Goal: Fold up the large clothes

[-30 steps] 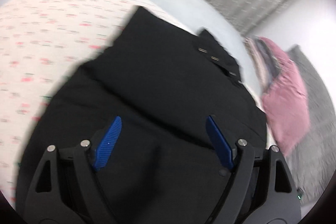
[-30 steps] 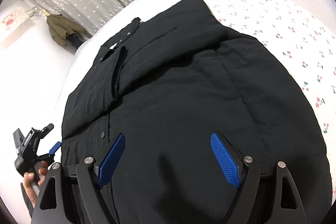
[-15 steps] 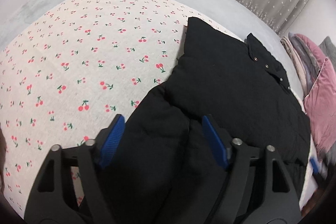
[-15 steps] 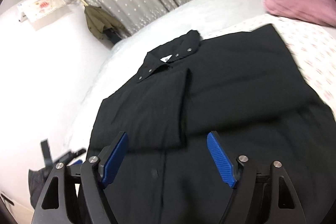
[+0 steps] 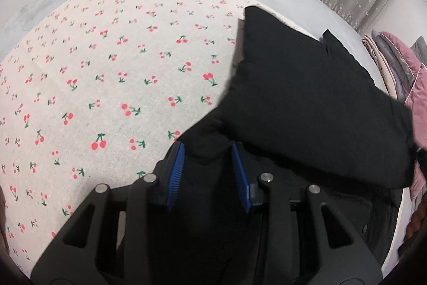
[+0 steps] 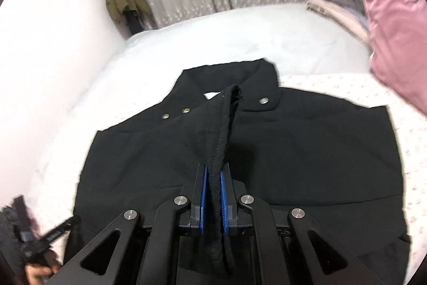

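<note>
Both grippers, wide open a second ago above the black jacket (image 6: 307,151), are now closed on its fabric. The right gripper (image 6: 212,175) pinches the stitched front edge of the jacket between its blue pads (image 6: 203,194), where before the pads stood far apart over flat cloth; that edge now rises as a thin ridge running from between the fingers toward the collar (image 6: 256,84). The left gripper (image 5: 209,151) has narrowed around a thick bunch of the jacket (image 5: 307,98), fabric filling the gap between its fingers. Half a second ago the left fingers straddled the jacket's edge without gripping.
</note>
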Motion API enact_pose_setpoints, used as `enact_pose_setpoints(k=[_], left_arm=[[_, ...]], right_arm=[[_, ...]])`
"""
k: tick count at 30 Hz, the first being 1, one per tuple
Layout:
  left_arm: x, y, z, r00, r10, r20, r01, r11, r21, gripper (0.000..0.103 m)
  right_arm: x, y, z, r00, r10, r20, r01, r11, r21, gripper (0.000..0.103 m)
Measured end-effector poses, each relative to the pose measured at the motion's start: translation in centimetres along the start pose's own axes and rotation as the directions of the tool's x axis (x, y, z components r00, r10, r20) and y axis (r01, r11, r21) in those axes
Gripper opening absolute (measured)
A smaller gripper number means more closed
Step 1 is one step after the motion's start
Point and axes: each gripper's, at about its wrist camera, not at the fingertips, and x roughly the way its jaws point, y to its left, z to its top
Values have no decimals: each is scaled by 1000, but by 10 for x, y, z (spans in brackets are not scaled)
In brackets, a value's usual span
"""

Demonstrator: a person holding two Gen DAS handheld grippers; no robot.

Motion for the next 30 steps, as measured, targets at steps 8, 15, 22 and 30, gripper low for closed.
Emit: enact_pose_setpoints(k=[8,15,22,30], left_arm=[[-15,11,3,1000,-17,-4,17,999,-41,40],[-65,25,5,995,-85,49,90,991,-97,54],[-131,13,-52,993,-76,91,68,994,87,70],[-175,62,-126,998,-39,42,31,983,181,70]], right_arm=[[35,-29,-32,992,-39,-122,52,994,101,22],[-106,-73,-98,996,72,50,-80,978,194,62],[-219,-178,-252,999,10,33,-24,888,459,62],[-296,-226,-324,998,-18,57,-13,865,502,62]])
